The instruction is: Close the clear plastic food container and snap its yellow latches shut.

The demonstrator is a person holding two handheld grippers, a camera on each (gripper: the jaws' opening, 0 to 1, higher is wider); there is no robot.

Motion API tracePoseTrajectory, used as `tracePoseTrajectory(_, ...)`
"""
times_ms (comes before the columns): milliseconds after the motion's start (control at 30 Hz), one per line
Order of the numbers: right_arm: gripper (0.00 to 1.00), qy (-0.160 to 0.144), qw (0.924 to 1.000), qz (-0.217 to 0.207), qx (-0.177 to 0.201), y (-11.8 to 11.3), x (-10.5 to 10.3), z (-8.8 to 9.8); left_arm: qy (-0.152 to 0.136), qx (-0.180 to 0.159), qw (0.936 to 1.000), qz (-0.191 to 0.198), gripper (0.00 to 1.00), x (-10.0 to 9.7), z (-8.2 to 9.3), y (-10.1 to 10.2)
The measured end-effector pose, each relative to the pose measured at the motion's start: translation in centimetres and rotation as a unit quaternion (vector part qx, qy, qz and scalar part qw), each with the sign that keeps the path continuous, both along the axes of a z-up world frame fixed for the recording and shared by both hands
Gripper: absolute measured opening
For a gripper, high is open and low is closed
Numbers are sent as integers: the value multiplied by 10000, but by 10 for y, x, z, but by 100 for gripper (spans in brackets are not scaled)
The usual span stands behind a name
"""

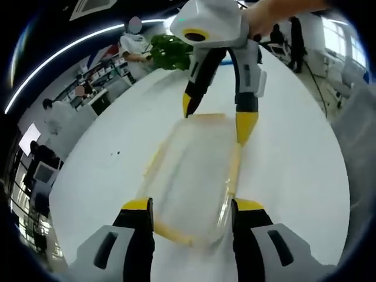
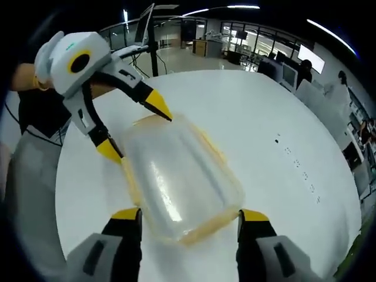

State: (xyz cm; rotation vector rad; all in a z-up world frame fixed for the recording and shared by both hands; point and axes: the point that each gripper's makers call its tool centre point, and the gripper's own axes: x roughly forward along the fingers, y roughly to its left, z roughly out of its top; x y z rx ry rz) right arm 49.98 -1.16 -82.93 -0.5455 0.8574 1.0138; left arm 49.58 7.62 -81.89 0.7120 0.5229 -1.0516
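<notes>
A clear plastic food container (image 1: 191,176) with its lid on lies on the white table (image 1: 294,164), with yellow latches (image 1: 234,170) along its sides and ends. My left gripper (image 1: 192,205) is open, its jaws straddling the container's near end. My right gripper (image 1: 216,117) comes in from the far side, open, with its yellow tips at the opposite end. In the right gripper view the same container (image 2: 182,182) sits between the jaws of my right gripper (image 2: 189,214). There the left gripper (image 2: 134,128) brackets the far end. Whether the latches are snapped down I cannot tell.
The round white table (image 2: 282,111) has bare surface around the container, with a few dark specks (image 2: 277,141). A green plant (image 1: 170,50) stands at its far edge. Desks, screens and people fill the office beyond. A person's hand (image 1: 276,14) holds the right gripper.
</notes>
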Motion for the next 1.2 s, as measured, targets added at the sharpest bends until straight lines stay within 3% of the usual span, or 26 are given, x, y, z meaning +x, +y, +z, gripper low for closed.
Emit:
tracePoseTrajectory(133, 63, -60, 9999, -78, 112, 6, -1, 4, -100, 244, 9997, -8, 52, 8, -1, 8)
tracePoseTrajectory(467, 65, -134, 9991, -304, 259, 8, 0, 11, -90, 273, 9993, 245, 55, 7, 2, 18)
tracePoseTrajectory(700, 69, -327, 9938, -812, 679, -6, -10, 28, 27, -701, 9936, 884, 61, -16, 32, 26)
tracePoseTrajectory(867, 69, -403, 9891, -1065, 932, -15, -29, 43, 111, -1358, 9807, 1403, 65, -35, 55, 42)
tracePoseTrajectory(1100, 70, -487, 9766, -1465, 1497, -17, -60, 59, 36, -1942, 9614, 1948, 68, -62, 78, 68)
tracePoseTrajectory(1200, 70, -491, 9752, -1529, 1525, -20, -71, 59, 68, -2059, 9566, 2063, 70, -73, 81, 75)
